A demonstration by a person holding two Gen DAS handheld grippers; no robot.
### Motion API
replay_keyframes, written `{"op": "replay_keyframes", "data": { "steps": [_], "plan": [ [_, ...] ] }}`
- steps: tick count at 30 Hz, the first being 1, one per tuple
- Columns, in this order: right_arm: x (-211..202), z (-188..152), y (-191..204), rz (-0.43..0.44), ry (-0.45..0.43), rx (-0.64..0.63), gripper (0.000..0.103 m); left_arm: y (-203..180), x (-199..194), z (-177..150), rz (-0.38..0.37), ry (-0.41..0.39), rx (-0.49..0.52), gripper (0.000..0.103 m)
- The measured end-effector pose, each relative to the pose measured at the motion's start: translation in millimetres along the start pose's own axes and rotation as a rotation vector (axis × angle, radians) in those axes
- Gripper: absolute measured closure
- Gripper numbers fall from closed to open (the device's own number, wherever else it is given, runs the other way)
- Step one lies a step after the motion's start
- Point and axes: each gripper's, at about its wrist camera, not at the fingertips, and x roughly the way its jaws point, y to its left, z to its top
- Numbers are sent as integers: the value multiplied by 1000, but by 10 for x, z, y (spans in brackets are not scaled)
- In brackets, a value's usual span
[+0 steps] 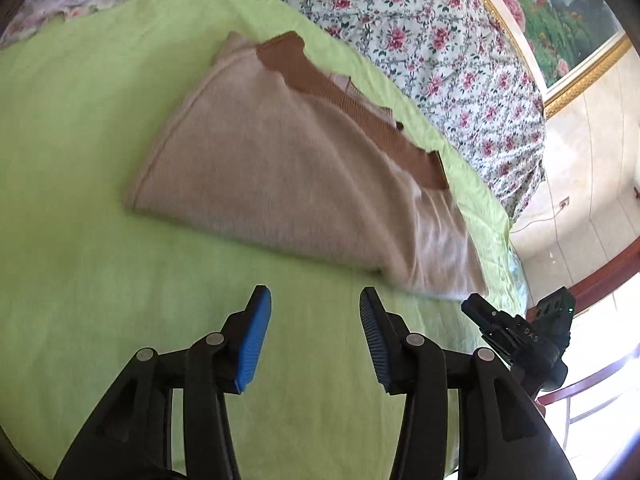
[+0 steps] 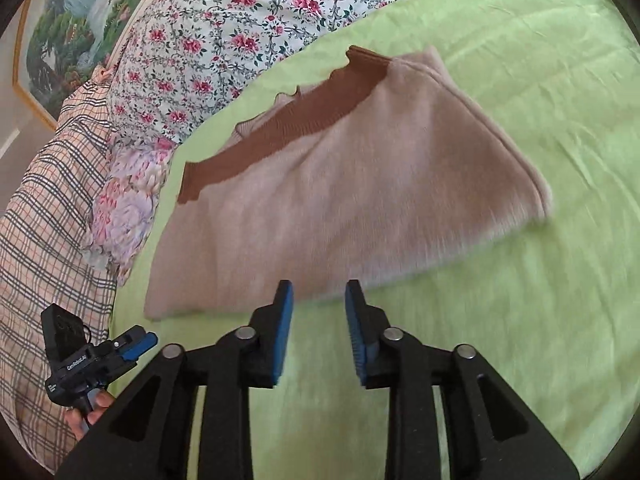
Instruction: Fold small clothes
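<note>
While both grippers hang spread and empty over the green sheet (image 1: pixel 80 200), the left gripper (image 1: pixel 316 336) and right gripper (image 2: pixel 318 328) sit just short of the folded sweater (image 2: pixel 340 200). A floral quilt (image 2: pixel 224 40) borders its brown-trimmed far edge; a plaid cloth (image 2: pixel 44 208) lies beside. Bare sheet surrounds the near sides.

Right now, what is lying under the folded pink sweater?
The folded pink sweater lies on a light green sheet, which shows on all sides of it. The sheet directly beneath it, and anything between its folded layers, is covered.
</note>
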Motion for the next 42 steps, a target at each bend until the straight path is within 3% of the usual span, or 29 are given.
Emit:
{"op": "replay_keyframes", "data": {
  "steps": [3,6,12,19,21,24,27,29,31,35,36,38,40,42],
  "plan": [
    [-71,-60,62,8,-1,-11,69,9,26,-43,-13,1,-30,56],
    [-96,-76,111,22,0,-19,67,70,87,-2,-26,-27,-90,49],
    [-60,-27,174,37,3,-32,66,340,319,250,-56,-86,-282,45],
    [68,142,192,40,1,-43,66,479,458,645,-36,-159,-334,46],
    [142,252,158,37,2,-44,66,499,449,707,-16,-185,-332,54],
    [238,458,122,40,1,-54,66,544,424,804,6,-212,-312,88],
    [327,695,82,48,5,-65,66,409,319,872,13,-247,-235,93],
    [387,859,50,48,18,-72,66,133,230,919,29,-280,-136,94],
    [438,1021,7,106,38,-63,65,-185,170,969,5,-298,-47,94],
    [590,1367,29,211,104,-64,39,-957,263,971,-22,-283,174,94],
    [618,1418,33,254,114,-53,37,-1131,340,952,-34,-271,221,94],
    [756,1564,25,408,168,5,21,-1364,517,916,-53,-238,277,94],
    [934,1683,10,508,214,61,15,-1527,732,863,-63,-195,320,94],
    [1075,1755,28,534,243,72,15,-1593,905,816,-65,-156,343,94]
  ]
}}
